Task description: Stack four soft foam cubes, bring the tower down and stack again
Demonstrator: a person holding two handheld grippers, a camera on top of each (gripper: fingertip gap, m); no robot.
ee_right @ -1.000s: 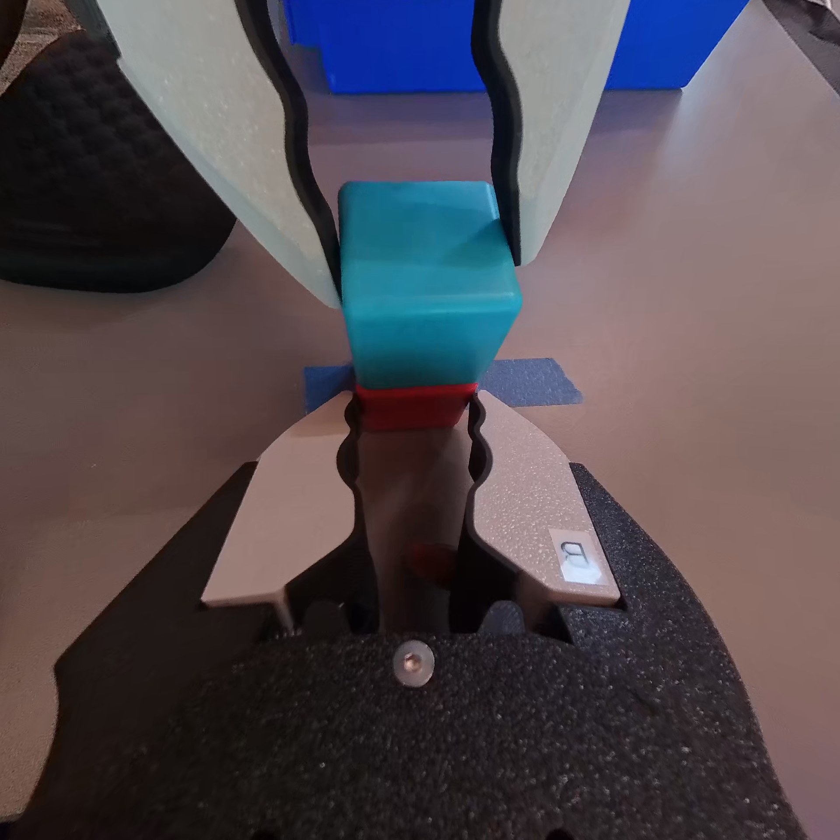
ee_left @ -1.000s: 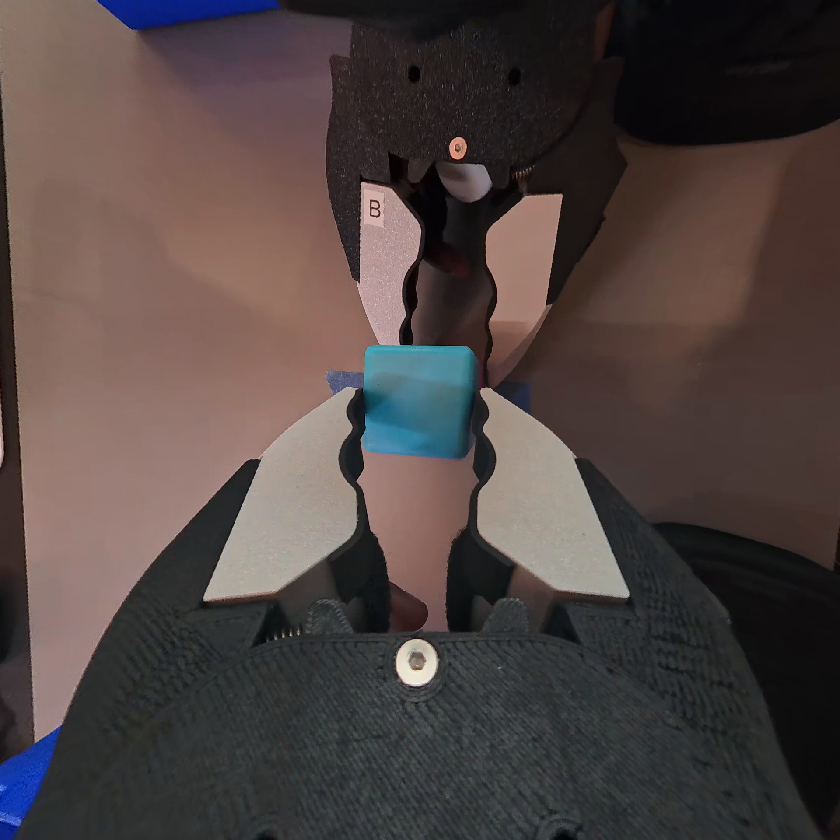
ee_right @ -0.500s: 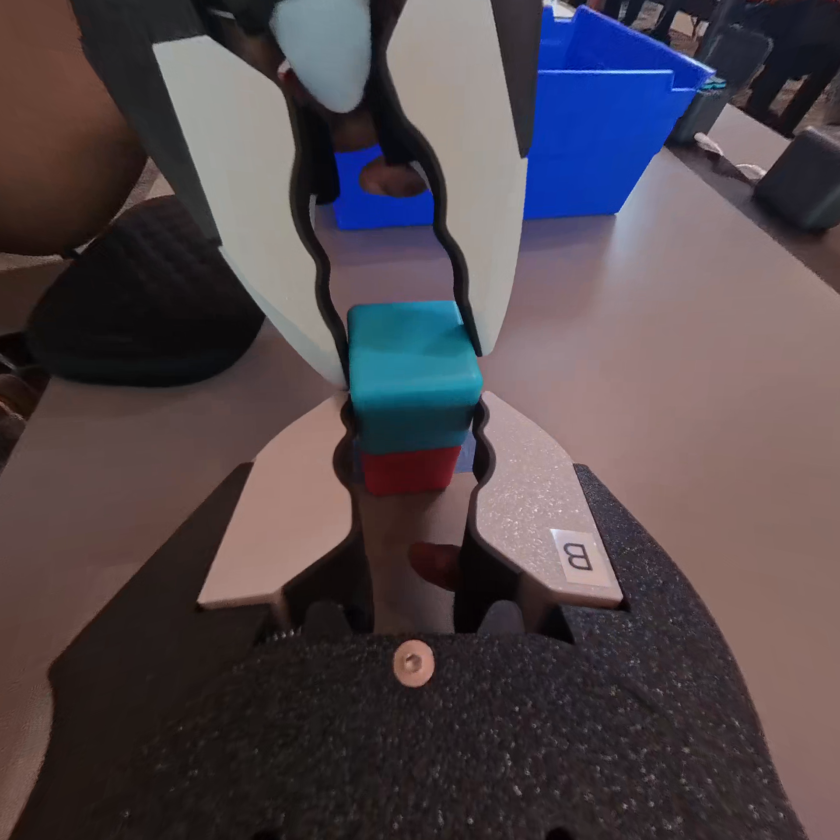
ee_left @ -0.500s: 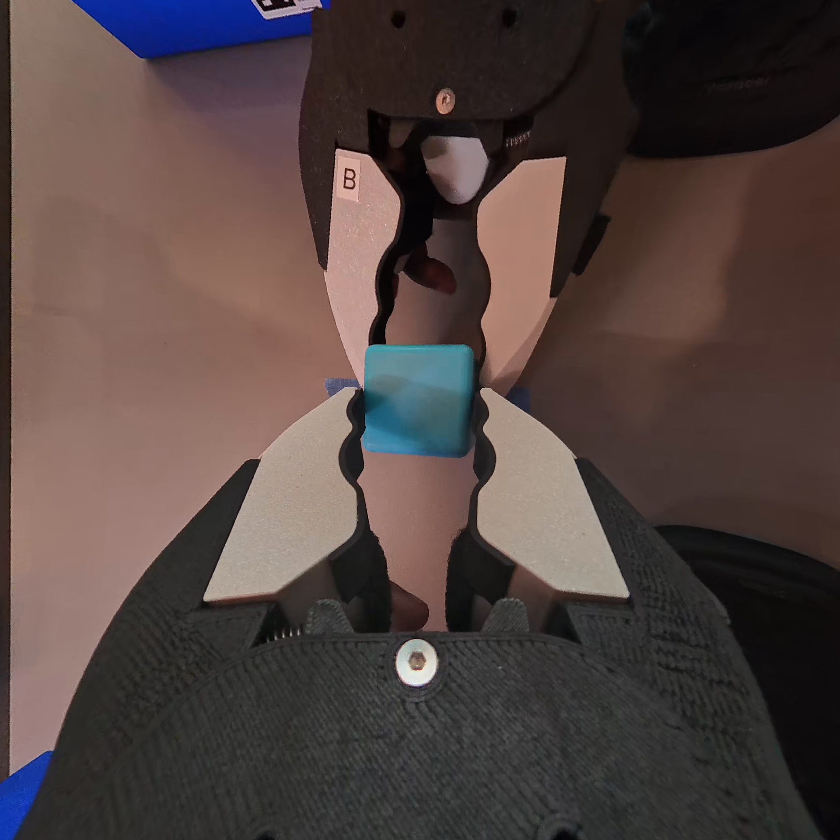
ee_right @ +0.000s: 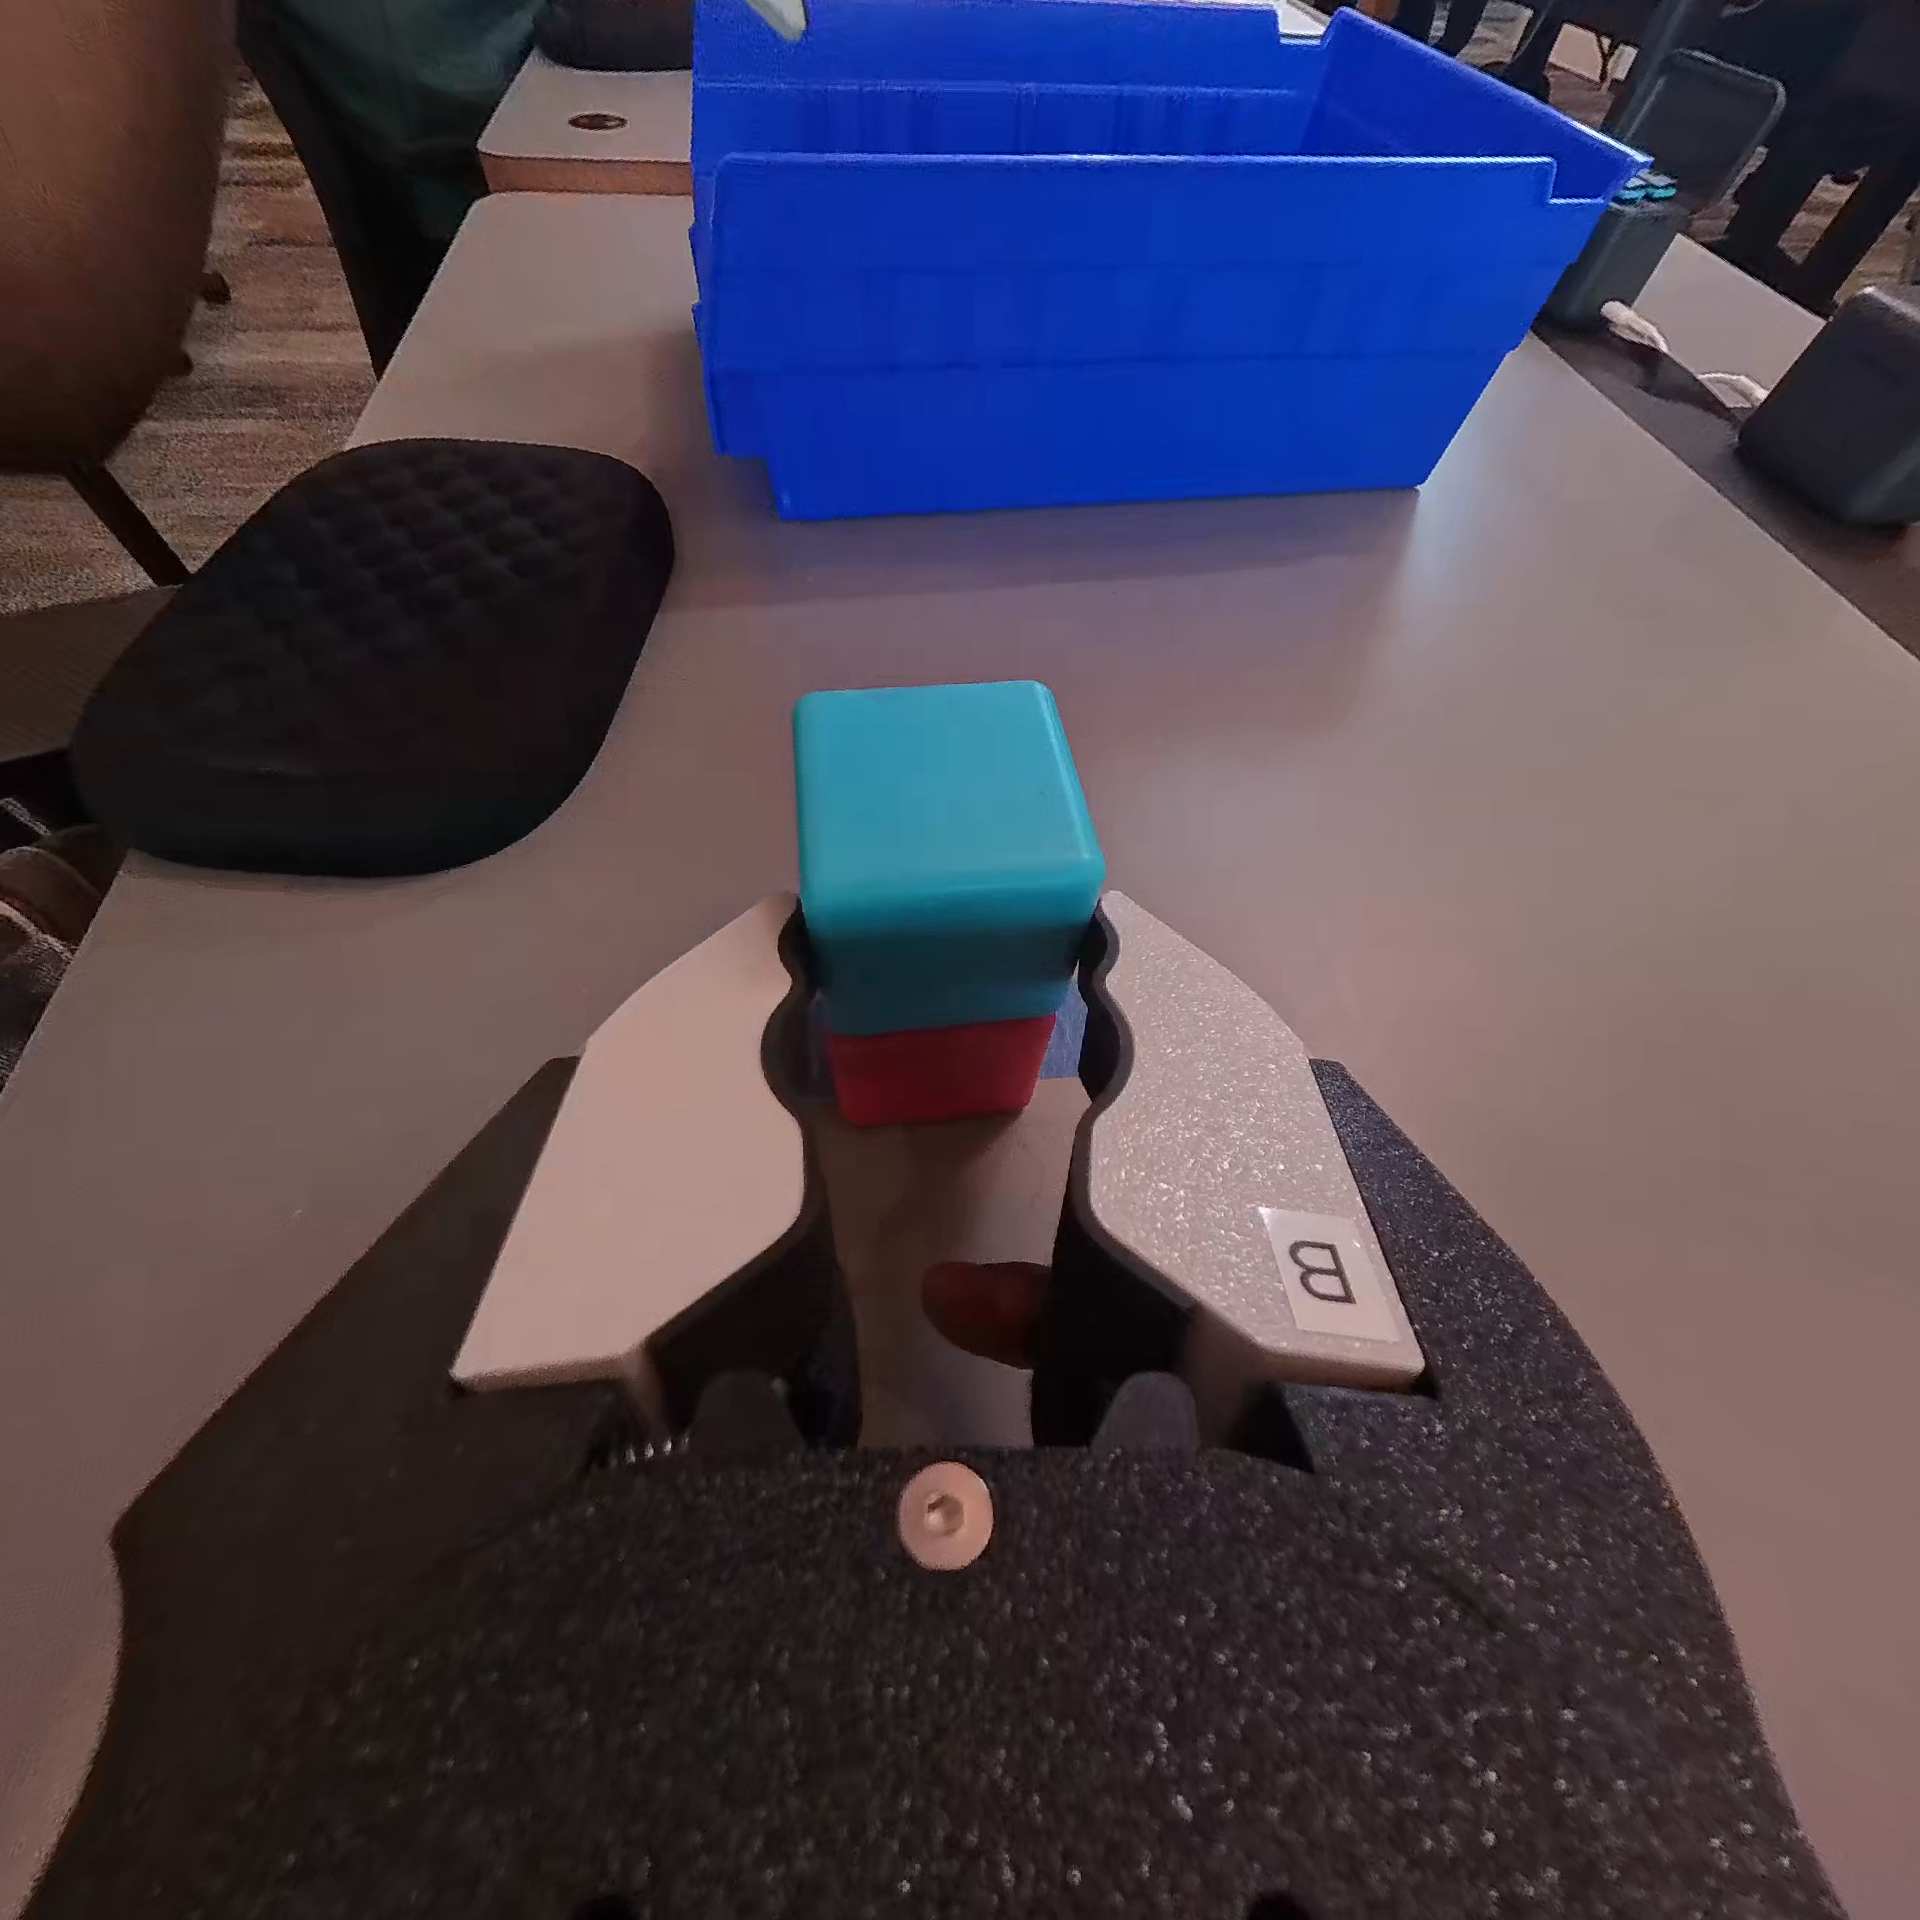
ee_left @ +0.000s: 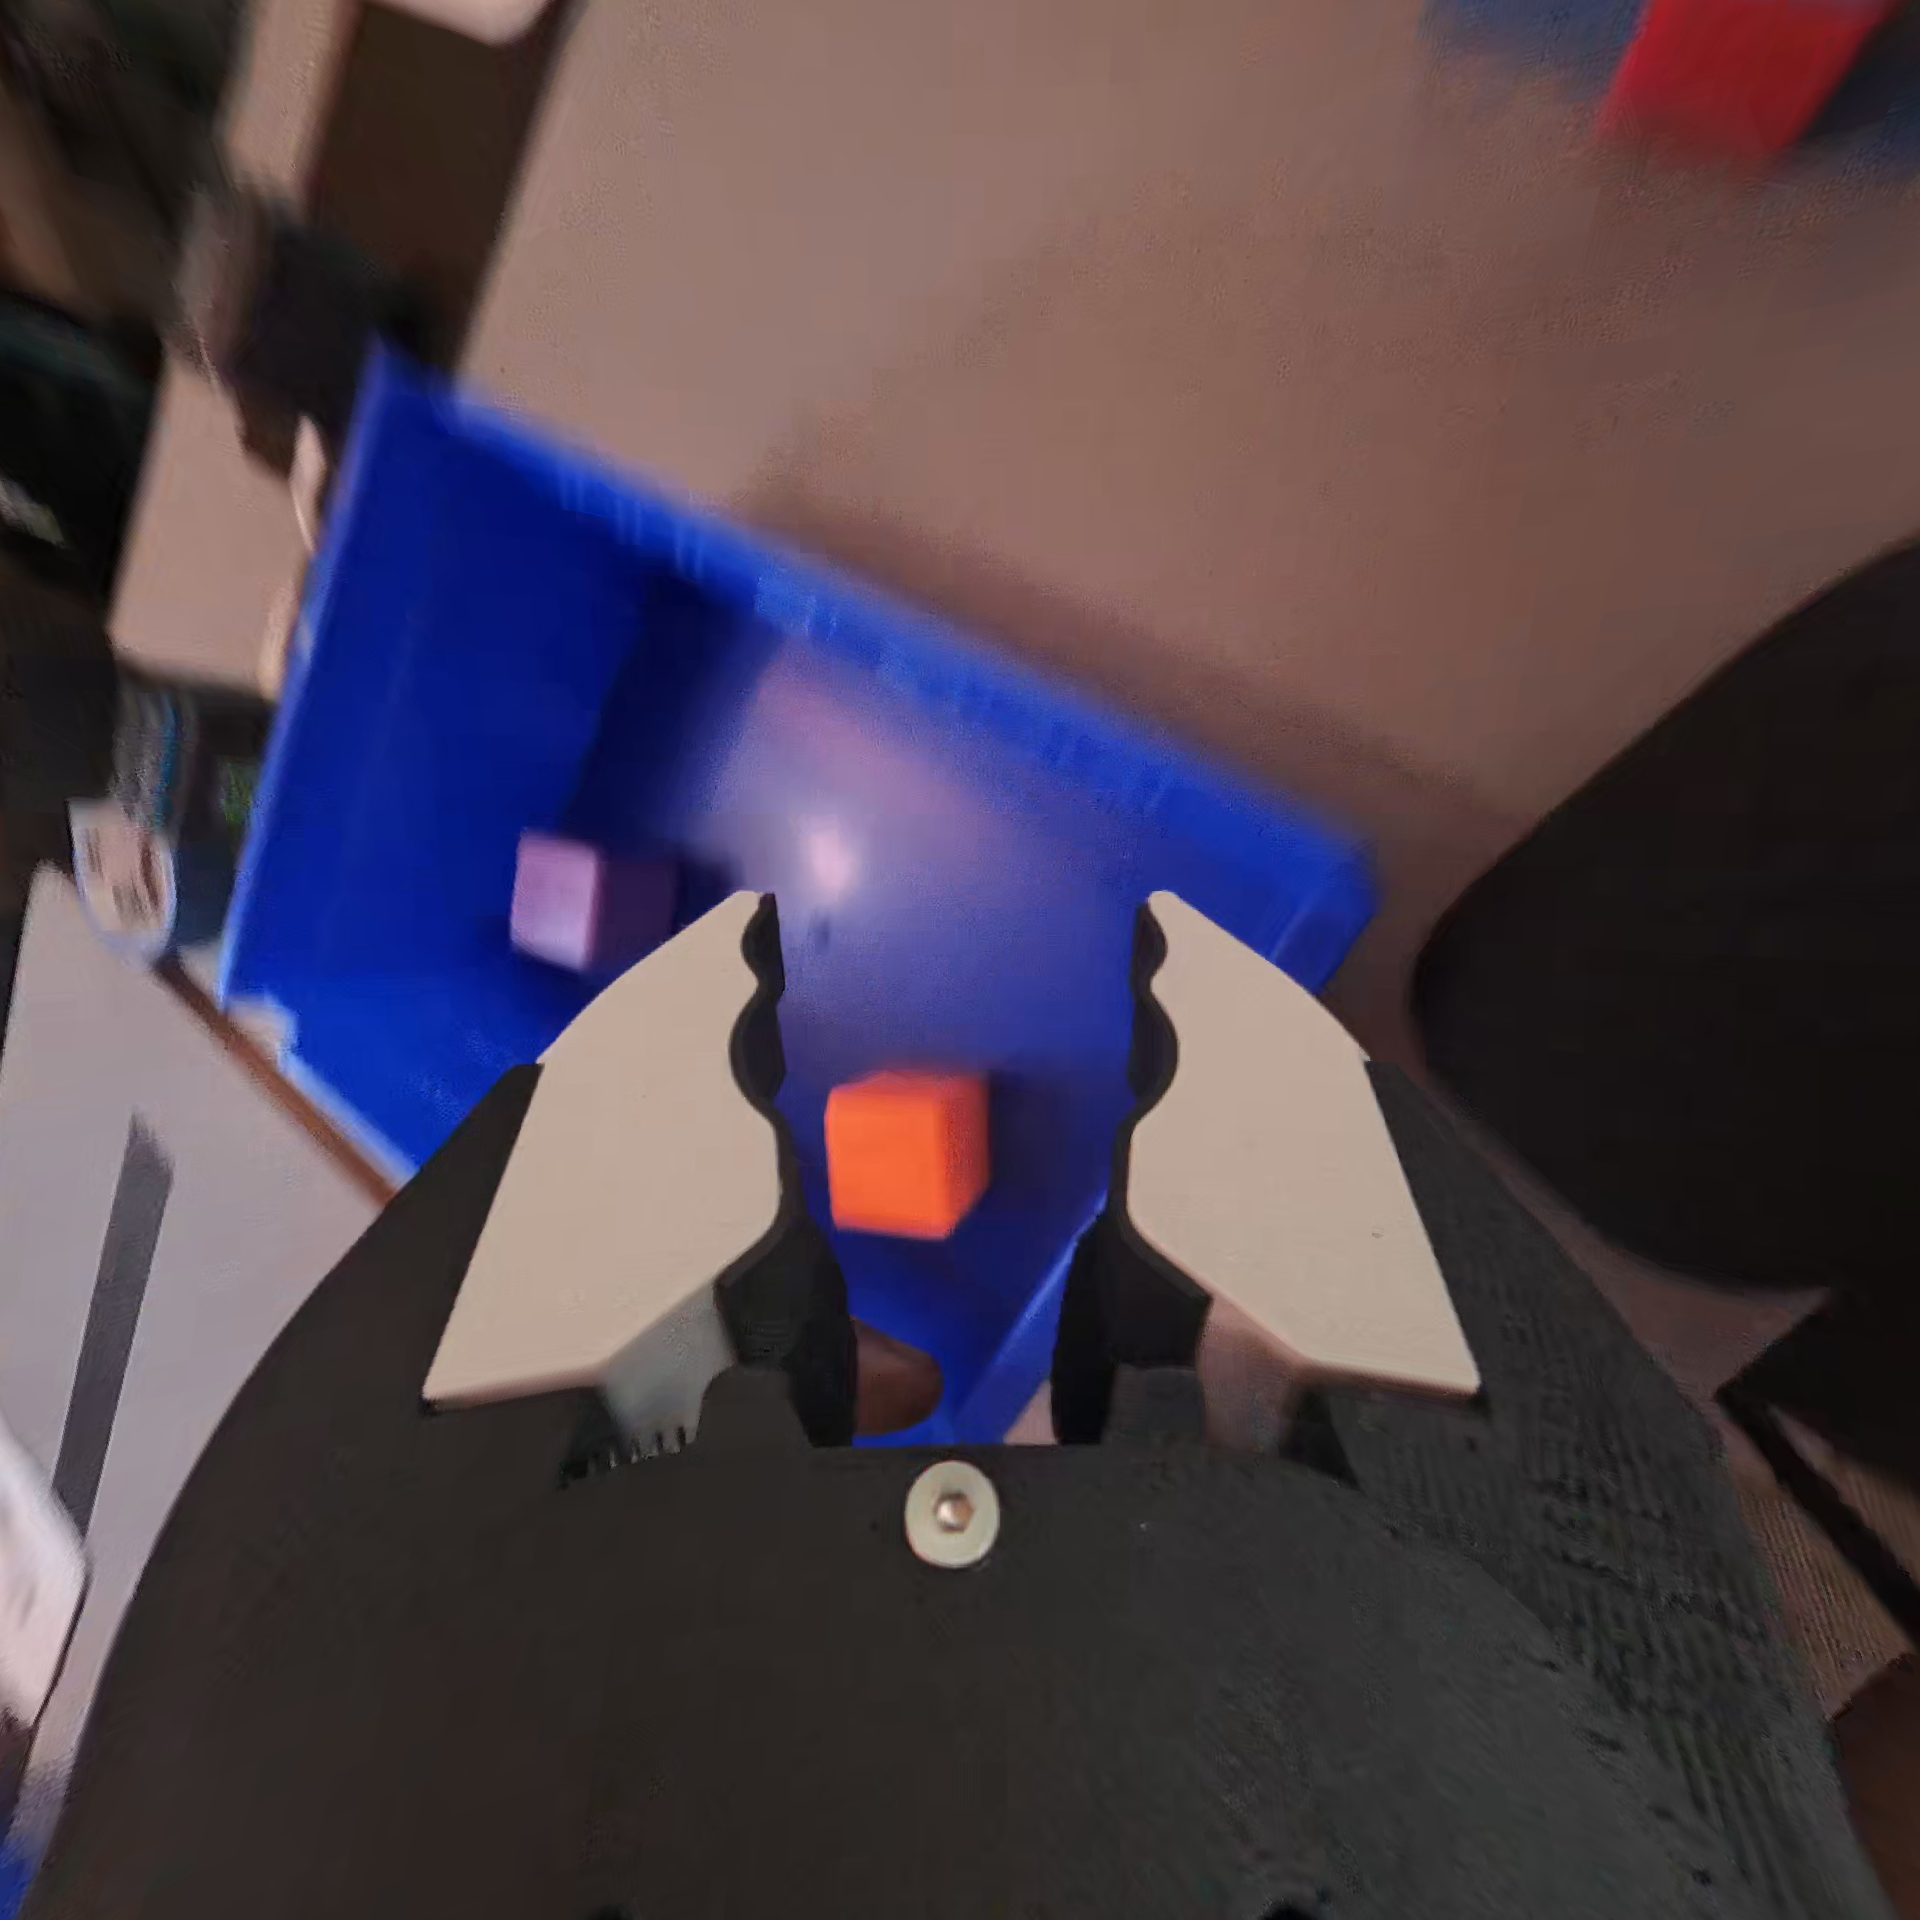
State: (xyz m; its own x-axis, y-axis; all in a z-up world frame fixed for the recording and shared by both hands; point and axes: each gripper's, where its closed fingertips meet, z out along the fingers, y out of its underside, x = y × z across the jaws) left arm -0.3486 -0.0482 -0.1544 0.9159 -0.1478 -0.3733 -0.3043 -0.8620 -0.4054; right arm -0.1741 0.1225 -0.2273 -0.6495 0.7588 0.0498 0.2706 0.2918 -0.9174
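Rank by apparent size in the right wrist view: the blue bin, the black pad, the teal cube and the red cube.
1. Blue bin, largest, though farthest.
2. Black pad.
3. Teal cube.
4. Red cube, smallest, but the teal cube covers its top, so the two may truly be alike in size.

Landmark: the blue bin on the grey table.
Before the bin: bare table up to the teal cube, which sits on the red cube.
Left of this strip: a black padded case blocks the way.
Inside the bin: orange cube and purple cube lie well apart, free floor between them.
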